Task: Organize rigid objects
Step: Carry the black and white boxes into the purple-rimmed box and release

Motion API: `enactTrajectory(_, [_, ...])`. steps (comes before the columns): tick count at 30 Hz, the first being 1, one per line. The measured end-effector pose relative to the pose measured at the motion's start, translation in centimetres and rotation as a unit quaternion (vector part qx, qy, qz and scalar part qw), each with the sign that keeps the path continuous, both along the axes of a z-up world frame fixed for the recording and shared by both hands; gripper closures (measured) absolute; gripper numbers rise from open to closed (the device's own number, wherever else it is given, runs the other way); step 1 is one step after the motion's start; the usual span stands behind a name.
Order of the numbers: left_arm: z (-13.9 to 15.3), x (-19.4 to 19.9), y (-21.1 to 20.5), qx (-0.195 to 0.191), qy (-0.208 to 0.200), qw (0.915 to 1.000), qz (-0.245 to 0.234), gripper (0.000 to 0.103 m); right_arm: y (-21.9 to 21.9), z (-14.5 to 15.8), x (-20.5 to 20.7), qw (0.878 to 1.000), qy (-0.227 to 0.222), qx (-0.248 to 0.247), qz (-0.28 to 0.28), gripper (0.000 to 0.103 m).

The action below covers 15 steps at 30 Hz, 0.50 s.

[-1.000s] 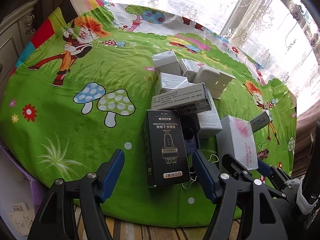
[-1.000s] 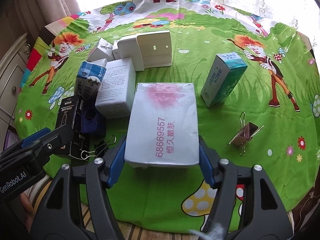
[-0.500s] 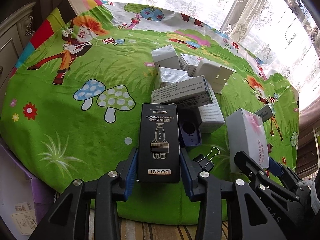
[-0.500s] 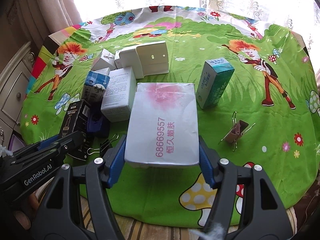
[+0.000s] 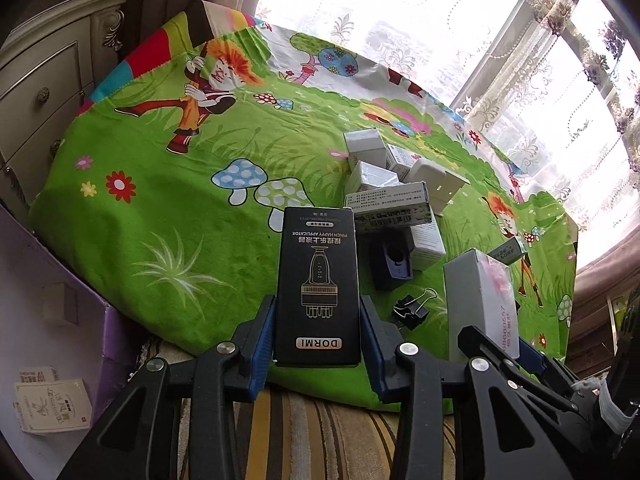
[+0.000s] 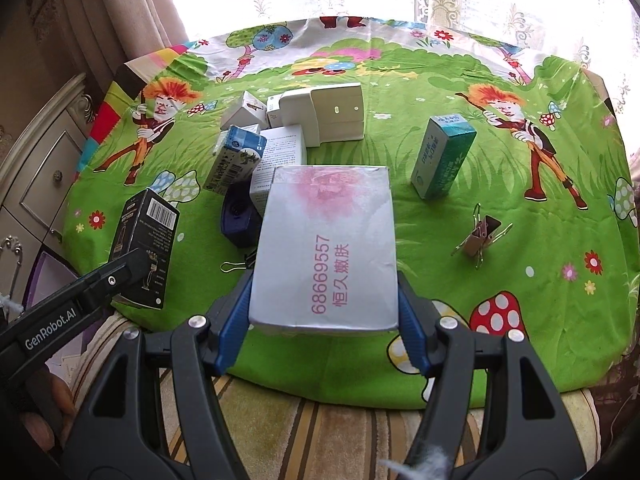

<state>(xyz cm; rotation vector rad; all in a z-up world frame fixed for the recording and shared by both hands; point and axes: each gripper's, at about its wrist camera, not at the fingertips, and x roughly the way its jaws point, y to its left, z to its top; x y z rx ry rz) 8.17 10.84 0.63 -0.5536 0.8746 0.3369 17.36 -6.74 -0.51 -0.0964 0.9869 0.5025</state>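
Observation:
My left gripper is shut on a black DORMI box, held above the near edge of the green cartoon cloth; the same black box shows at the left of the right wrist view. My right gripper is shut on a large white box with pink print, also lifted; that white box appears at the right in the left wrist view. A cluster of small white boxes and a dark blue item lie mid-table.
A teal-and-white box stands right of the cluster. A tan binder clip and a black binder clip lie on the cloth. A purple carton sits at the lower left, a cream cabinet behind it. Striped rug below.
My left gripper closed on the black box and lifted it off the cloth, moving left toward the near edge. The right gripper rose a little with the white box.

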Motion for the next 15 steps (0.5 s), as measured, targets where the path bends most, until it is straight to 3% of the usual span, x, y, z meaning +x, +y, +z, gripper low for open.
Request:
enactTrajectory(8, [1.3,-5.6,3.5,-0.005,-0.023,0.9978,0.062,0.063,3.2,1.3,-3.9,0.998,0.003,0.01,0.055,0.034])
enactTrajectory(15, [1.1,-11.2,8.1,-0.018,-0.027,0.9897,0.139,0.063,7.4,2.3,-7.6,0.993,0.004,0.016,0.121,0.034])
